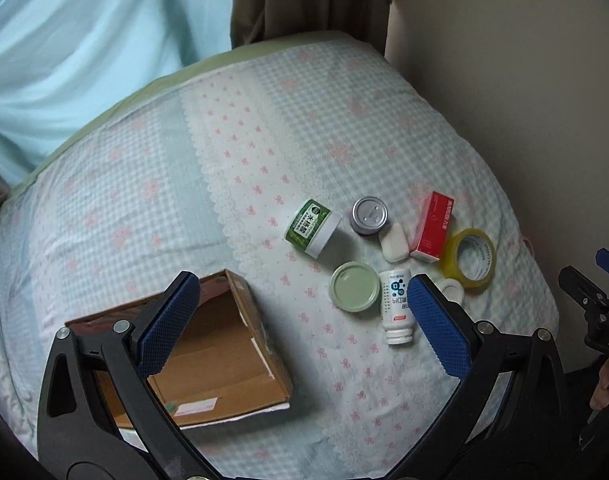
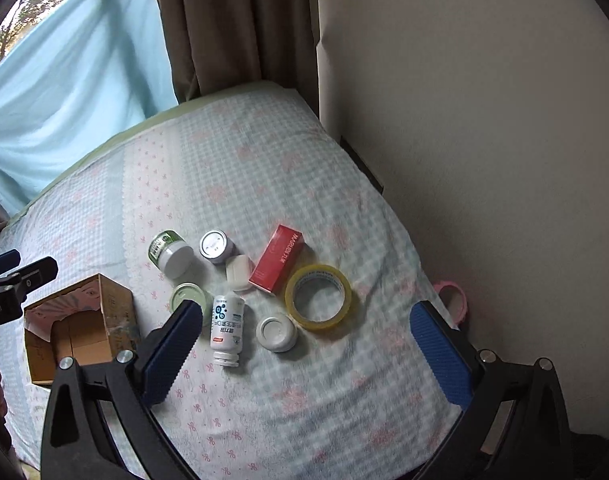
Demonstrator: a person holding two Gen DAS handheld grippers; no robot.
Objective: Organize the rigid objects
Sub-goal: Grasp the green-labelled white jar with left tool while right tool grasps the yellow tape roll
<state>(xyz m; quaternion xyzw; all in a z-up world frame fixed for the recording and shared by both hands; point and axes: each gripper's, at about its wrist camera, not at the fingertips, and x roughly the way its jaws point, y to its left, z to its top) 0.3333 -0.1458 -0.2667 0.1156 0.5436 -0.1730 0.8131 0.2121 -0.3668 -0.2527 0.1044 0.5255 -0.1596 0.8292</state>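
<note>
**Small containers clustered on the bed, both claws held open above them**

The white bottle [image 2: 225, 327] lies on its side on the checked bedspread [image 2: 296, 400], cap end toward the camera, just ahead of the right gripper [image 2: 300, 354] and close to its left pad. It is white with blue printing on the label. Seen from the left wrist, the same bottle [image 1: 395, 307] sits just inside the right pad of the left gripper [image 1: 304, 322].

Touching or almost touching the bottle's left side is a pale green lid [image 2: 188, 298], lying flat. To its right rests a white round cap [image 2: 276, 333], and beyond that a roll of yellow tape [image 2: 318, 295], lying flat. Further back stand a red box [image 2: 276, 258], a small white case [image 2: 239, 272], a silver-topped tin [image 2: 214, 245] and a green-labelled jar [image 2: 169, 254] tipped on its side.

An open cardboard box [image 2: 80, 328] sits to the left, apart from the cluster. A pink ring [image 2: 452, 298] lies at the bed's right edge, near the wall.

Both grippers have their jaws spread wide, holding nothing.
</note>
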